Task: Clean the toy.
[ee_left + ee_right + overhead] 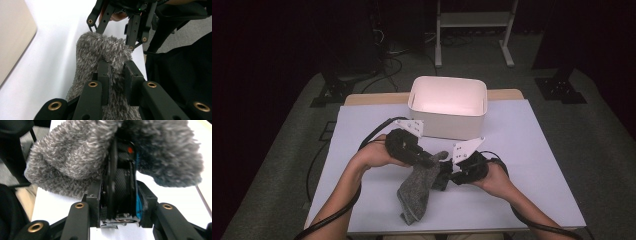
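A grey fuzzy sock hangs from the two grippers down onto the white table. My left gripper is shut on its upper end; in the left gripper view the jaws pinch the grey pile. My right gripper faces it from the right, almost touching. Its jaws are shut on a flat dark piece with a teal edge, which seems to belong to a dark teal fuzzy sock beside the grey one. The dark sock shows under the right gripper.
A white rectangular bin stands at the back middle of the table, just behind the hands. Cables trail from both grippers off the near edge. Beyond the table are a dark floor, stands and a white frame.
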A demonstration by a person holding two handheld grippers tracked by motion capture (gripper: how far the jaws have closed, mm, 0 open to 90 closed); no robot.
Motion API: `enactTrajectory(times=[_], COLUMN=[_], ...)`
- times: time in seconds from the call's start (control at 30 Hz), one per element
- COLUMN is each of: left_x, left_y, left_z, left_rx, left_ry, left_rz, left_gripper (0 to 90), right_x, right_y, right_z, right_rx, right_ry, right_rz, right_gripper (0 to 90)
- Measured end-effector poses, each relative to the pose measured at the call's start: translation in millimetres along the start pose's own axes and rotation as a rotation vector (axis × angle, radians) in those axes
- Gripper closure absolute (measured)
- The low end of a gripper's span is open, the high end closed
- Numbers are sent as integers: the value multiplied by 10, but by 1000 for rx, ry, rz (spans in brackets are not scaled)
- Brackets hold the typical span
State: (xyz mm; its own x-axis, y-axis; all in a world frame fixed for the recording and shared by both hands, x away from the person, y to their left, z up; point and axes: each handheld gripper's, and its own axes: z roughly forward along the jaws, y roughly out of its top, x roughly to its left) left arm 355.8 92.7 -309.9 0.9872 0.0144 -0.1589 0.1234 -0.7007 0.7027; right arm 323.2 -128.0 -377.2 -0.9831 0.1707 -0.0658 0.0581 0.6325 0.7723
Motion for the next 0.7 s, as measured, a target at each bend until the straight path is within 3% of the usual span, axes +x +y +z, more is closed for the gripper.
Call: enactTrajectory(times=[0.27,0.43,0.7], left_x=[47,88,137], left_y=[-68,-108,-107], left_z=[95,320,463], left_rx=[10,46,50], left_ry=[-13,-28,-50], left_rz=[-17,-21,-39], left_gripper=[777,777,775], right_x=[-33,-31,-24], right_y=[-96,-191,-323], right_z=[-78,-140,-210], right_rx=[1,2,-10], right_ry=[16,9,4], right_rz=[24,40,54], right_gripper=[612,611,610])
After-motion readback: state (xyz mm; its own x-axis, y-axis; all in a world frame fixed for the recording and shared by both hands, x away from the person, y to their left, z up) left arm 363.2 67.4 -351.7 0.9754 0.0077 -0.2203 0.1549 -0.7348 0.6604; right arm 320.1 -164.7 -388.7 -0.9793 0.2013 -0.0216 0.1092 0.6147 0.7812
